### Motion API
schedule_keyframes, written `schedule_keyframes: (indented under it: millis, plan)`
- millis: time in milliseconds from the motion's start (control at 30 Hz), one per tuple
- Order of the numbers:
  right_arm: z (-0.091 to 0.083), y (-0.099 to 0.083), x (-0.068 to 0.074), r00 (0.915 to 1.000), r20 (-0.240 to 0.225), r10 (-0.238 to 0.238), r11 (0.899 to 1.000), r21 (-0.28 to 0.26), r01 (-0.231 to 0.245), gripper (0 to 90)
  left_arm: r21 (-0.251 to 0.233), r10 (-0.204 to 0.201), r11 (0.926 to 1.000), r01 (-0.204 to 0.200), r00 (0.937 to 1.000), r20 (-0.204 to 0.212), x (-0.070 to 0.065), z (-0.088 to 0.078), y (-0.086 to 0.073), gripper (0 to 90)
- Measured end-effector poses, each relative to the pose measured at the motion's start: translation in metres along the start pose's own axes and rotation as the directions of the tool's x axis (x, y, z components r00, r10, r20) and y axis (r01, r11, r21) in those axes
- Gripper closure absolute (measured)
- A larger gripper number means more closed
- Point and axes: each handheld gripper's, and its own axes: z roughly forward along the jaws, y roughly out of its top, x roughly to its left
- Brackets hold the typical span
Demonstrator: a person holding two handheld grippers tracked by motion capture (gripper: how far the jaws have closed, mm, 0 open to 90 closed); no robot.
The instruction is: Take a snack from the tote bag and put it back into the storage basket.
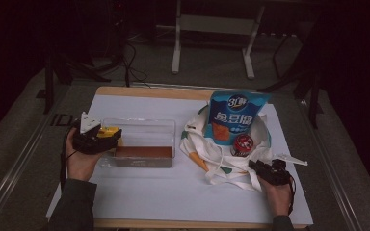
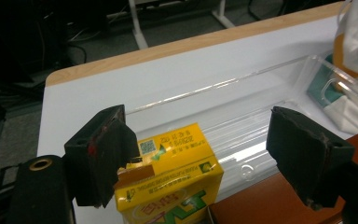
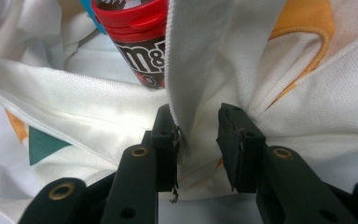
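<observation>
Left gripper view: the left tool (image 2: 205,158) stands released around the yellow carton (image 2: 170,179) over the clear bin (image 2: 242,116), likely depositing it. Beside that bin, the right tool (image 3: 196,133) straddles the bag strap (image 3: 191,60); grip unclear, probably steadying the tote.

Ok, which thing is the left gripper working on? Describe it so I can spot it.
Find the clear plastic box left of the cloth bag. At its left end, between the left gripper's open jaws, sits a small carton: bright yellow with green print, nothing else there is yellow.

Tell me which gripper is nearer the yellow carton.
Left. The left gripper has its open jaws around the yellow carton; the right gripper is across the table at the cloth bag.
</observation>
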Motion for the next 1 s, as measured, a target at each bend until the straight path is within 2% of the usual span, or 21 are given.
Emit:
schedule_keyframes:
  millis: [267,333,367,500,733,867,1000]
  plan:
    - [0.0,0.0,0.0,1.0,-0.001,0.003,1.0,0.0,-0.003,67.9,-0.021,0.036,0.9992,-0.035,0.9991,0.025,-0.003,-0.003,0.009,21.1]
    - [0.0,0.0,0.0,1.0,-0.002,0.002,1.0,-0.001,-0.002,67.9,-0.027,0.052,0.9983,-0.051,0.9986,0.009,-0.006,-0.004,0.011,24.6]
    - [0.0,0.0,0.0,1.0,-0.002,0.003,1.0,0.0,-0.003,68.0,-0.044,0.054,0.9977,-0.053,0.9983,0.022,-0.008,-0.004,0.013,25.3]
    - [0.0,0.0,0.0,1.0,0.0,0.001,1.0,0.0,-0.001,67.9,-0.064,0.059,0.9963,-0.057,0.9978,0.029,-0.01,-0.006,0.018,29.4]
    - [0.0,0.0,0.001,1.0,0.007,-0.005,1.0,0.0,0.005,67.8,-0.079,0.082,0.9937,-0.079,0.996,0.035,-0.015,-0.008,0.026,30.8]
    - [0.0,0.0,0.001,0.9999,0.009,-0.006,1.0,0.001,0.006,67.6,-0.112,0.087,0.9905,-0.08,0.9944,0.06,-0.022,-0.008,0.03,32.7]
    - [0.0,0.001,0.001,1.0,0.007,-0.003,1.0,0.004,0.003,67.6,-0.116,0.106,0.9886,-0.096,0.9911,0.081,-0.028,-0.006,0.03,37.0]
